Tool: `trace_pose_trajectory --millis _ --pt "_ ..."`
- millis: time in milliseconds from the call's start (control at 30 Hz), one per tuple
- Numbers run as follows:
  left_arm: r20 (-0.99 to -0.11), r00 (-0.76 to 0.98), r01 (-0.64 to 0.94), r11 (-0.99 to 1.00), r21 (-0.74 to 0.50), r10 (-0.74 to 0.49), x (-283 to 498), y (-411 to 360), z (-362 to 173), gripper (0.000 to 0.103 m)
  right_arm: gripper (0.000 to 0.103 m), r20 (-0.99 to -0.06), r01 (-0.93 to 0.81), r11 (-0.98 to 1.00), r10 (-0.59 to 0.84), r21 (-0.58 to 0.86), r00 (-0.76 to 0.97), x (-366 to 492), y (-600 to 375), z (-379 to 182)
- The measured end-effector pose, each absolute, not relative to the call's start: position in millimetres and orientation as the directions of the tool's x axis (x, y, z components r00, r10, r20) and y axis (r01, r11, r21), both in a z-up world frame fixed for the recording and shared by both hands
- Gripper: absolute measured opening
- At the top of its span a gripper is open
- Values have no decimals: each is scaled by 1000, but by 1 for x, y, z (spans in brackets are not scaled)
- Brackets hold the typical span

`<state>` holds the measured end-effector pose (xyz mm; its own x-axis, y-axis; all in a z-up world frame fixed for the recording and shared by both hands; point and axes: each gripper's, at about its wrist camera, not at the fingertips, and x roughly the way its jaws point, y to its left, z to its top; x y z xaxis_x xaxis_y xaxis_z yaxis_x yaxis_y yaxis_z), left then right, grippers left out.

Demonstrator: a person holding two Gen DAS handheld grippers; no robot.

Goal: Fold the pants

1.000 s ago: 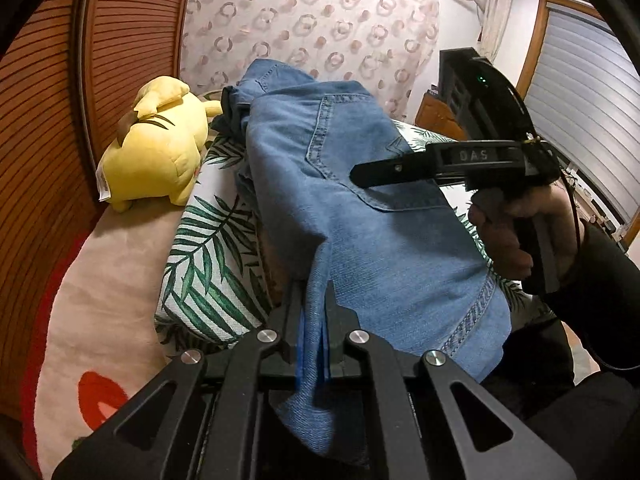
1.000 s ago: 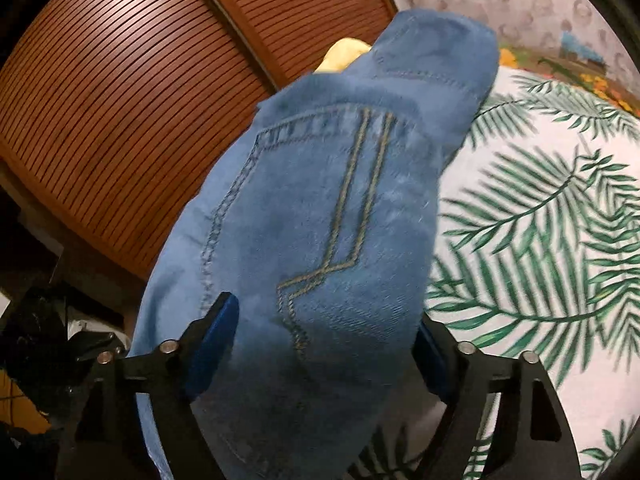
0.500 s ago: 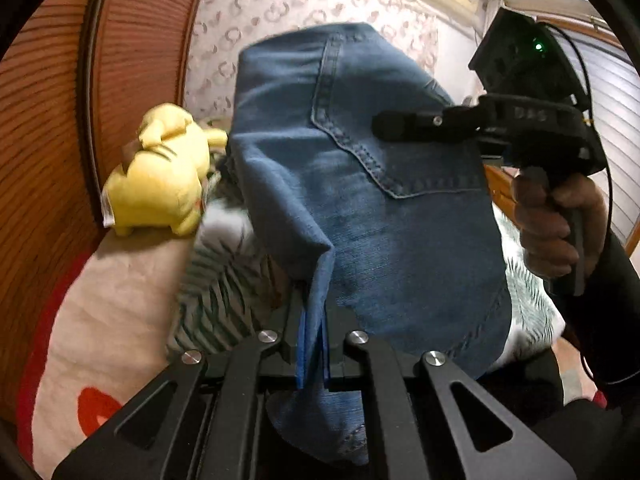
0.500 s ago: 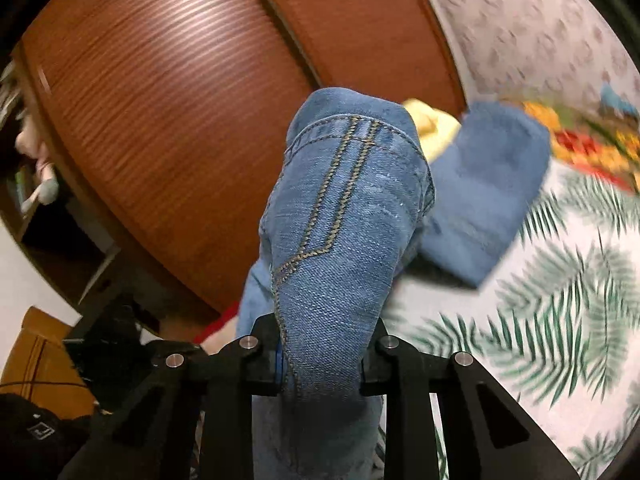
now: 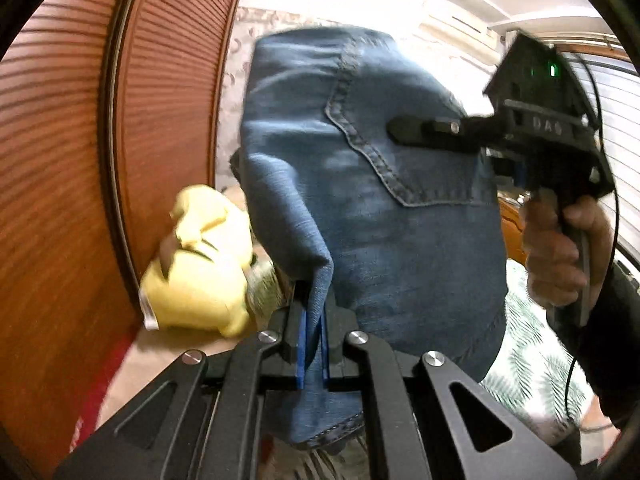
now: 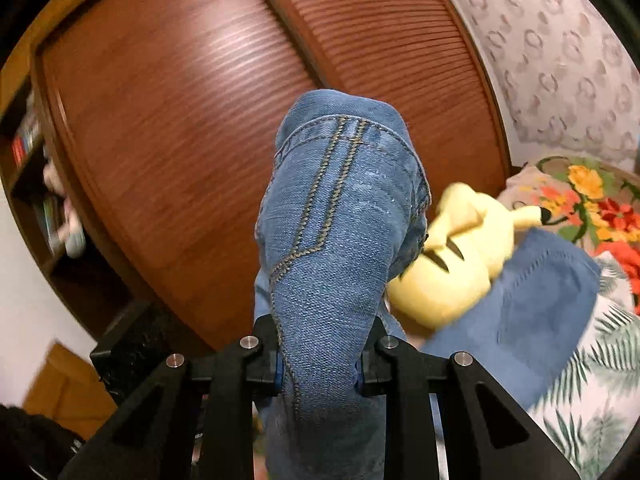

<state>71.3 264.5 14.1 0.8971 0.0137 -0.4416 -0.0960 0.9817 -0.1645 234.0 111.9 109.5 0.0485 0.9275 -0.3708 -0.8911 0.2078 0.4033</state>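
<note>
- Left wrist view: left gripper (image 5: 313, 334) at 6 o'clock, blue pads pressed together on a thin fold of the jeans (image 5: 384, 216), a hemmed edge hanging out below the jaws.
- Jeans held up in the air, filling the middle of the view from 12 o'clock down to 6; back pocket (image 5: 408, 140) with curved stitching facing the camera.
- Right gripper (image 5: 400, 134) reaching in from 3 o'clock, one black finger lying flat across the pocket; far finger hidden behind the cloth.
- Hand (image 5: 560, 256) wrapped around that gripper's handle at 4 o'clock, dark sleeve (image 5: 616, 320) below it.
- Yellow plush toy (image 5: 200, 264) at 8 o'clock, blurred, just beside the denim's left edge.
- Ribbed brown wooden door (image 5: 132, 128) from 9 to 11 o'clock; leaf-print cover (image 5: 532, 364) at 5 o'clock.

- Right wrist view: right gripper (image 6: 320, 364) at 6 o'clock, jaws partly closed and pinching a thick bunch of jeans (image 6: 340, 232), denim bulging up to the centre with a double-stitched seam on top.
- More of the jeans lying at 4 o'clock on the leaf-print cover (image 6: 600, 380).
- Yellow plush toy (image 6: 460, 256) at 3 o'clock, touching or just behind the raised bunch, cannot tell which.
- Floral cloth (image 6: 600, 200) at 2 o'clock; ribbed wooden door (image 6: 200, 100) from 9 to 1 o'clock; shelves (image 6: 36, 184) at 9 o'clock.
</note>
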Motion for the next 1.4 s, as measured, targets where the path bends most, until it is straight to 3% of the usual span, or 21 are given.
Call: trace_pose_trajectory --millis 167,333,400,433,700,900,1033,1067,1133,1200,1400 --pt "-489 872 -72 981 -181 -26 157 289 7 6 25 -326 -822 283 937 495 127 323 110 57" --pt "-605 796 -63 988 -141 -36 225 283 -33 4 31 -589 -723 570 758 391 279 403 111 -35" --pt "-614 788 -60 989 -136 -37 229 281 -39 4 41 -605 -716 579 747 391 274 417 101 -53" --pt "-617 786 -63 989 -136 -34 229 283 -41 4 50 -596 -723 567 757 395 269 421 95 -53" --pt "-644 765 -75 990 -122 -21 231 279 -51 4 52 -669 -779 543 709 313 225 425 96 -27" --pt "-648 762 -77 991 -111 -13 236 279 -53 4 61 -675 -772 595 666 224 317 421 83 10" --pt "-649 760 -83 991 -106 -6 237 278 -56 4 61 -633 -765 631 646 128 427 397 81 30" --pt "-651 759 -85 991 -105 -4 237 278 -57 4 57 -617 -756 647 634 94 466 392 82 31" --pt "-651 759 -87 990 -108 -5 236 279 -57 4 39 -582 -766 640 645 58 495 381 87 34" --pt "-651 759 -88 990 -108 -3 236 279 -57 4 35 -571 -792 609 670 56 475 372 96 29" --pt "-657 754 -91 989 -119 -10 235 282 -62 4 30 -641 -759 649 561 -53 524 384 117 -10"
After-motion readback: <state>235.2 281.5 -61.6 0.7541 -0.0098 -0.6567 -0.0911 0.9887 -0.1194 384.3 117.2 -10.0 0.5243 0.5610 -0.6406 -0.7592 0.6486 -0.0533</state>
